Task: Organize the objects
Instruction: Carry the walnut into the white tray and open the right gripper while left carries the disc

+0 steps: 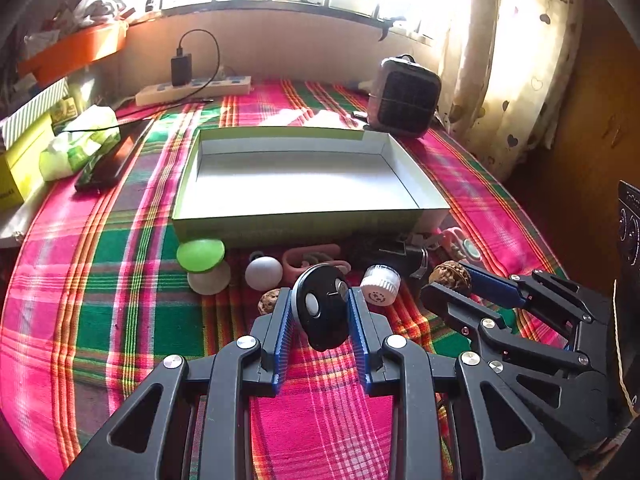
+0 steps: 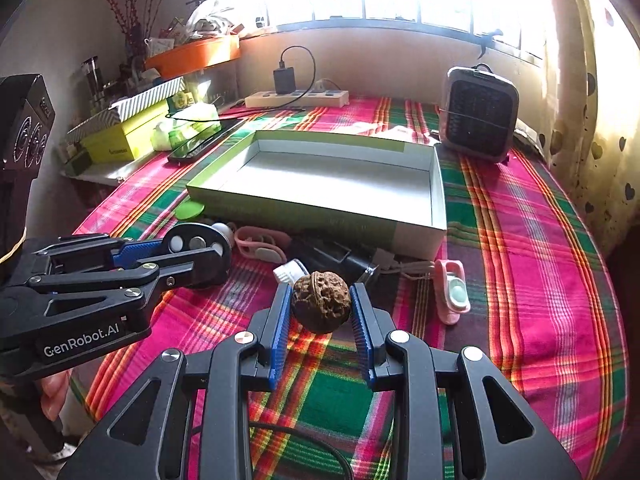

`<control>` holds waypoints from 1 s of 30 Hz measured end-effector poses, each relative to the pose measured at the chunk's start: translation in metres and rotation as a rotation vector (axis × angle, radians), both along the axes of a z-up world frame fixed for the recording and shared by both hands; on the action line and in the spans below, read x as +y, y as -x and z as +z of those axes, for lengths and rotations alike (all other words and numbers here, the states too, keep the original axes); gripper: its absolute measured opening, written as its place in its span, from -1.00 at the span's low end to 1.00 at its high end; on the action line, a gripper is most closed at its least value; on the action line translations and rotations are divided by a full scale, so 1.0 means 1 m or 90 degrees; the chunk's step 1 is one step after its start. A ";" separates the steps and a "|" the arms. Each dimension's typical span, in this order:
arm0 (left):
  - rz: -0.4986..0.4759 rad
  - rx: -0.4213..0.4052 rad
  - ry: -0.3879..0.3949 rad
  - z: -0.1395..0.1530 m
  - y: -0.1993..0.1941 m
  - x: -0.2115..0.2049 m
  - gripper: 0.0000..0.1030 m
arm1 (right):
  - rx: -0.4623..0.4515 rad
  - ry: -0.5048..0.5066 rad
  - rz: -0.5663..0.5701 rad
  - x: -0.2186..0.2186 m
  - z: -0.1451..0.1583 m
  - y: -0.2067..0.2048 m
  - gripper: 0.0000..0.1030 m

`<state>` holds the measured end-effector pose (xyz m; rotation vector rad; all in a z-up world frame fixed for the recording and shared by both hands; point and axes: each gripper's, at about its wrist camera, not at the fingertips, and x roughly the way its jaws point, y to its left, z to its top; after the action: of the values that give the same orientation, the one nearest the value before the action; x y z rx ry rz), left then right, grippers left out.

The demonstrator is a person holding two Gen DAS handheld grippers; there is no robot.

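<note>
A: Starting at the left, what has the left gripper [image 1: 318,308] got?

B: Its jaws are narrowed onto a black disc [image 1: 323,307], pads pressing its two sides, the disc lifted clear of the plaid cloth [image 1: 100,280]. Just left of it lie a green-capped jar [image 1: 202,264], a white ball [image 1: 263,273] and a loose walnut [image 1: 270,300].

A: And the right gripper [image 2: 322,308]?

B: Clamped on a second walnut [image 2: 321,307], also held off the cloth.

A: Where does the load go?

B: I'd judge into the empty tray [image 1: 240,224], straight ahead on the far side of the clutter. Its long axis runs left to right, its near wall facing both grippers, so either can reach it. The left one faces the tray's middle, the right one its right half.

A: Room to move?

B: Each must rise over the near wall. Inside is bare, and the heater [image 2: 478,120] stands beyond the far right corner
</note>
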<state>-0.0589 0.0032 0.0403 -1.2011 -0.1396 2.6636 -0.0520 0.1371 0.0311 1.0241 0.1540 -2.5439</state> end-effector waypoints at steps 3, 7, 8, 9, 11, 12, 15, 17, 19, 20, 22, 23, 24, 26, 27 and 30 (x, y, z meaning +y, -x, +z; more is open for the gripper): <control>0.000 0.006 -0.003 0.005 0.007 -0.002 -0.52 | 0.006 0.000 0.003 -0.001 0.005 0.006 -0.40; 0.001 0.008 -0.009 0.010 0.019 -0.006 -0.52 | 0.009 0.004 0.001 -0.002 0.010 0.019 -0.40; 0.003 0.007 -0.013 0.011 0.022 -0.007 -0.51 | 0.008 0.005 -0.001 -0.002 0.012 0.023 -0.40; 0.003 0.007 -0.016 0.012 0.025 -0.007 -0.51 | 0.008 0.007 -0.002 -0.002 0.013 0.027 -0.40; 0.003 0.007 -0.016 0.013 0.031 -0.009 -0.51 | 0.007 0.007 -0.001 -0.003 0.015 0.033 -0.40; 0.007 0.005 -0.015 0.013 0.035 -0.010 -0.51 | 0.007 0.006 -0.001 -0.004 0.016 0.036 -0.40; 0.015 0.008 -0.011 0.014 0.046 -0.014 -0.51 | 0.008 0.000 0.002 -0.008 0.019 0.048 -0.40; 0.018 0.013 -0.010 0.016 0.054 -0.018 -0.51 | 0.009 -0.002 0.007 -0.010 0.022 0.055 -0.40; 0.019 0.009 -0.007 0.017 0.063 -0.021 -0.51 | 0.009 -0.004 0.007 -0.012 0.024 0.064 -0.40; 0.019 0.012 -0.007 0.018 0.068 -0.022 -0.51 | 0.007 -0.003 0.008 -0.013 0.025 0.070 -0.40; 0.024 0.015 0.001 0.019 0.077 -0.024 -0.51 | 0.001 -0.001 0.007 -0.015 0.025 0.081 -0.40; 0.026 0.016 0.002 0.019 0.082 -0.026 -0.51 | 0.000 -0.002 0.008 -0.016 0.025 0.085 -0.40; 0.031 0.015 0.003 0.019 0.086 -0.028 -0.51 | -0.002 -0.004 0.009 -0.017 0.024 0.090 -0.40; 0.031 0.018 0.005 0.020 0.095 -0.029 -0.51 | -0.008 -0.009 0.005 -0.020 0.022 0.100 -0.40; 0.033 0.017 0.007 0.020 0.100 -0.030 -0.51 | -0.012 -0.009 0.008 -0.021 0.022 0.105 -0.40; 0.028 0.014 0.012 0.019 0.114 -0.032 -0.51 | -0.025 -0.013 0.004 -0.026 0.018 0.120 -0.40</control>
<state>-0.1731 -0.0284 0.0596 -1.1880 -0.1403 2.7202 -0.1718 0.1114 0.0488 1.0788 0.1723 -2.5194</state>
